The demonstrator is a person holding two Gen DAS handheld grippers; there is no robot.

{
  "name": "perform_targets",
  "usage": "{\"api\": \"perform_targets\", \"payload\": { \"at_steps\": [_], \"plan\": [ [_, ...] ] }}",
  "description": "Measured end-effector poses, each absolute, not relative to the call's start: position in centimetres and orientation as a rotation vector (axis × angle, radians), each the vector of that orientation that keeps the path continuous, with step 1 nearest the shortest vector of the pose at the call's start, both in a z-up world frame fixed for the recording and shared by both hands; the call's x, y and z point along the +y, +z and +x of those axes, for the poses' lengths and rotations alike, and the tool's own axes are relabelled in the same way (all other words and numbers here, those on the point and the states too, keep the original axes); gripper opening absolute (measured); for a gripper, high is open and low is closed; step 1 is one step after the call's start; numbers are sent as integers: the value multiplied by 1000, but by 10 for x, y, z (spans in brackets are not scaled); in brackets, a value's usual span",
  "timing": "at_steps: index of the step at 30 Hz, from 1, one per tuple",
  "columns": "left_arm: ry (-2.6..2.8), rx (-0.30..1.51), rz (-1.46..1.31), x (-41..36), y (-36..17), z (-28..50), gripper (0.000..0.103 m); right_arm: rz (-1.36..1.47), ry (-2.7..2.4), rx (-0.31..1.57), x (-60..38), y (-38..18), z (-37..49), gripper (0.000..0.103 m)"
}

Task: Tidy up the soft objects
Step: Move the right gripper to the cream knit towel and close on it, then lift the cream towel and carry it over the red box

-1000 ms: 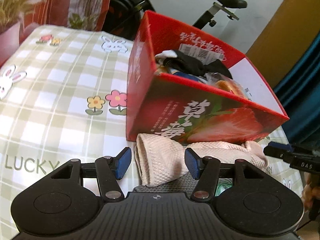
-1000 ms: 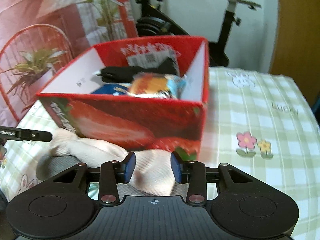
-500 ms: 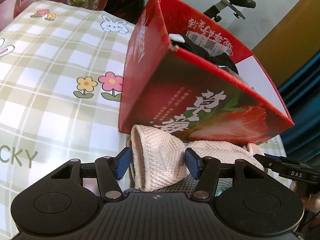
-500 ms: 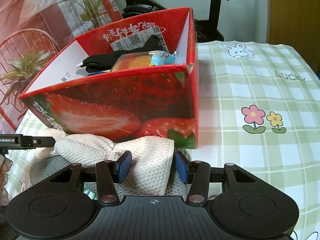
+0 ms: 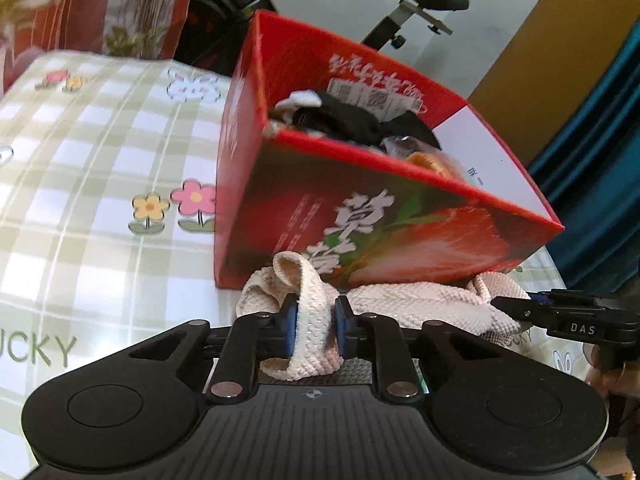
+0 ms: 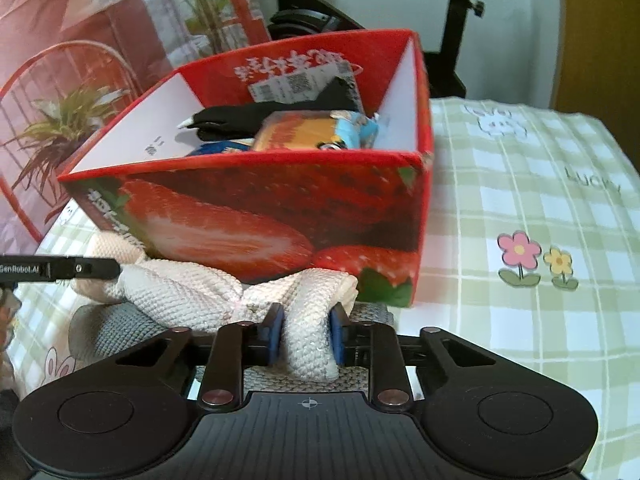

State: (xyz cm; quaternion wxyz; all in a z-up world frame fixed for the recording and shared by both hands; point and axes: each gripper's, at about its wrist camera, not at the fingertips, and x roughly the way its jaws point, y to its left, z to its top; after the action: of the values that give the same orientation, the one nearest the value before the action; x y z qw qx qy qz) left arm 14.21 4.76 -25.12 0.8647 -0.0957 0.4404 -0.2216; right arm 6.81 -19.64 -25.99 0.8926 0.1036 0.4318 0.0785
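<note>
With both sets of jaws just closed on opposite ends of the cream knitted cloth (image 5: 404, 304) lying against the strawberry box (image 5: 400, 236), we lift level and together, clearing the rim before lowering it inside.

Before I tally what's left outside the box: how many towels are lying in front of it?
2. A cream towel lies against the red box, pinched by both grippers; a grey towel lies beneath it. More may be hidden underneath.

Soft daylight; fisheye-bent edges, slightly blurred background.
</note>
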Motion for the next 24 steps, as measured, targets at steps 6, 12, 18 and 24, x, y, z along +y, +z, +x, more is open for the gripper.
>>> {"api": "perform_targets", "payload": {
  "at_steps": [6, 12, 18, 24],
  "plan": [
    [-459, 862, -203, 54, -230, 134, 17, 185, 194, 844, -191, -239, 60, 19],
    [-467, 782, -192, 59, -201, 122, 17, 174, 219, 796, -188, -217, 53, 18],
    [-479, 711, -177, 59, -176, 116, 17, 159, 244, 743, -186, -191, 47, 18],
    [-487, 650, -170, 58, -157, 112, 17, 151, 259, 681, -188, -165, 44, 18]
  ]
}}
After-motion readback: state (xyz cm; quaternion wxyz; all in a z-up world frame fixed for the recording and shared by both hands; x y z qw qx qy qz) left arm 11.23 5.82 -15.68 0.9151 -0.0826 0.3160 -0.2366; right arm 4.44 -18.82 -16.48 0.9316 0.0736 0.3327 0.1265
